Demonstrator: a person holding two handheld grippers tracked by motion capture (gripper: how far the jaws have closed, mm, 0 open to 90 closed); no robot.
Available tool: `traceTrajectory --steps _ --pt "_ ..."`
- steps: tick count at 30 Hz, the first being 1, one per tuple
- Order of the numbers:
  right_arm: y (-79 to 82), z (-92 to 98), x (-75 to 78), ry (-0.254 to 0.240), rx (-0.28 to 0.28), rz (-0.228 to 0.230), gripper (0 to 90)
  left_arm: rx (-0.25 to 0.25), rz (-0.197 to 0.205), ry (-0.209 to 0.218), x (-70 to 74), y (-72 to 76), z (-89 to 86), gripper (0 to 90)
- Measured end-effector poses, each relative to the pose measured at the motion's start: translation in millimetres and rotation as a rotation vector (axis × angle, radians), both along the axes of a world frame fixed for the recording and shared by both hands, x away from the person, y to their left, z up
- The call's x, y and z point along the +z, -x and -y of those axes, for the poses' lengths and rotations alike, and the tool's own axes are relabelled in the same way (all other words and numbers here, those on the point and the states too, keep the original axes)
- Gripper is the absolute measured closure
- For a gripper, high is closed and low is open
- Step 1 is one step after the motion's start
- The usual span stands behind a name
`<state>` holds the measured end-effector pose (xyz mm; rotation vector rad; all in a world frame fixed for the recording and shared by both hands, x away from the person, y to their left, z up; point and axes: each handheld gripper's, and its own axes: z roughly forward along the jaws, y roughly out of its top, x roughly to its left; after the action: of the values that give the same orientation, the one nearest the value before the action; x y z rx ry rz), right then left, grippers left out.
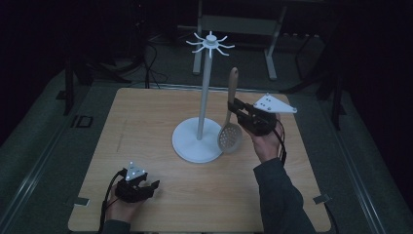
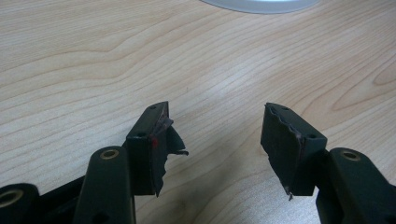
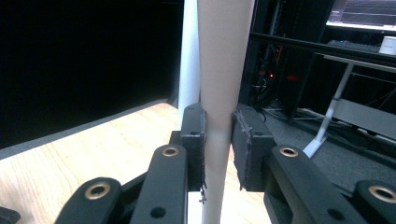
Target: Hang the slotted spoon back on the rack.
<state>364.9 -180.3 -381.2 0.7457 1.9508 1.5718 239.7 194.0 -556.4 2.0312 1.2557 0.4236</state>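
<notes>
The wooden slotted spoon with its long pale handle and round perforated bowl (image 1: 230, 127) is the piece in hand, though reading left to right the scene starts elsewhere. At the near left of the light wooden desk (image 1: 146, 126), the left gripper (image 1: 146, 187) rests low over the bare wood, its fingers (image 2: 156, 140) spread wide with nothing between them. Farther right, at the middle of the desk, stands the white metal utensil stand, a round flat base under a thin upright pole topped with a ring of curved hooks (image 1: 210, 45). Just right of the pole hangs the spoon, held upright with its handle up and its bowl down near the base's edge; whether bowl and base touch I cannot tell. The right gripper (image 1: 235, 106) pinches the handle about midway, and in the right gripper view its fingers (image 3: 194, 140) press on the smooth wooden shaft (image 3: 222, 70) from both sides, the white pole just behind.

The spoon looks light and stiff, not fragile. The rounded, smooth handle could twist or slide in a pinch, and the bowl's weight hanging below may swing it. A hold on the handle's middle, as now, seems sound, leaving the top end free for a hook.
</notes>
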Motion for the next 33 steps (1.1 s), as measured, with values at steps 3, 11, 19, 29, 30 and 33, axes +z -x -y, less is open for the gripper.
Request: traceTrajectory --steps 3,11,19,29,30,33 --pt "-0.5 -1.4 2.9 0.009 0.000 0.002 75.5 -0.001 -0.001 -0.001 -0.1 -0.2 -0.1 42.8" --pt "-2.9 -6.7 13.5 -0.007 0.016 0.004 75.5 -0.001 -0.002 -0.001 -0.1 -0.4 -0.6 42.8" --pt "-6.7 -11.7 23.6 -0.030 0.026 0.002 75.5 0.002 0.000 0.000 -0.1 -0.2 -1.4 42.8" --pt "-10.9 -12.6 29.7 -0.046 0.031 -0.015 75.5 0.003 0.000 0.002 0.0 -0.3 -0.8 42.8" --pt "-10.8 -13.1 29.9 -0.044 0.032 -0.013 75.5 0.002 0.000 0.002 0.0 -0.3 -0.7 42.8" --pt "-10.6 -14.6 31.0 -0.040 0.034 -0.012 75.5 0.002 0.001 0.002 0.0 -0.4 -1.0 42.8"
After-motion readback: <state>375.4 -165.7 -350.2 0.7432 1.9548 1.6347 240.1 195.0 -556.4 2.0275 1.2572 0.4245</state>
